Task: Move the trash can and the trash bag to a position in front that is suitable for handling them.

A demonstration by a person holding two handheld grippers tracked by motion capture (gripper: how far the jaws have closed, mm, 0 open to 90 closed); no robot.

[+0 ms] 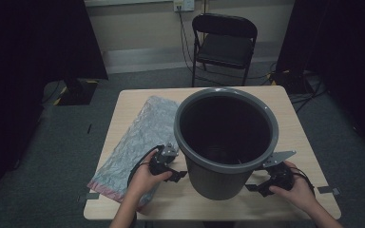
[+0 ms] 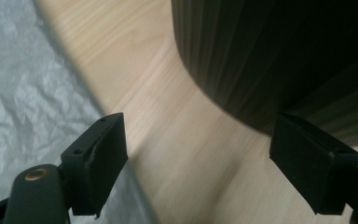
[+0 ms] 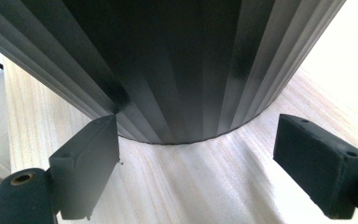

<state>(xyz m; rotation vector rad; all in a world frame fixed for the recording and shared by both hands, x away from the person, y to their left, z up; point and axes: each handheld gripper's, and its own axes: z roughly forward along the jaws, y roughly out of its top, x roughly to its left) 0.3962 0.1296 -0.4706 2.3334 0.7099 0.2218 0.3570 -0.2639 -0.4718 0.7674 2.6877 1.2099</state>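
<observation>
Two grippers are recorded at the near edge of a light wooden table (image 1: 309, 142), one to each side of a grey bin (image 1: 225, 137).

Item 1: grey bin. It is stood upright between the two grippers, with its long axis vertical and its open mouth turned upward. Its ribbed wall narrows toward the base, and a wide flat rim is carried at the top. The inside is seen as dark; whether anything lies at the bottom cannot be told.

Item 2: left gripper (image 1: 177, 175). It is held in the left hand (image 1: 145, 178) and pointed toward the lower wall of the bin. Its jaws are spread wide and nothing is gripped; in the left gripper view, bare tabletop is seen between them, with the bin's base just ahead and to one side, apart from the pads.

Item 3: right gripper (image 1: 254, 187). It is held in the right hand (image 1: 297, 192) and likewise pointed at the bin's lower wall. Its jaws are spread wide and nothing is held; in the right gripper view, the ribbed wall is seen just beyond the tips, and contact cannot be confirmed.

Item 4: silver plastic bag (image 1: 140, 137). It is laid flat on the table, beneath and beyond the left gripper, on the side away from the bin.
</observation>
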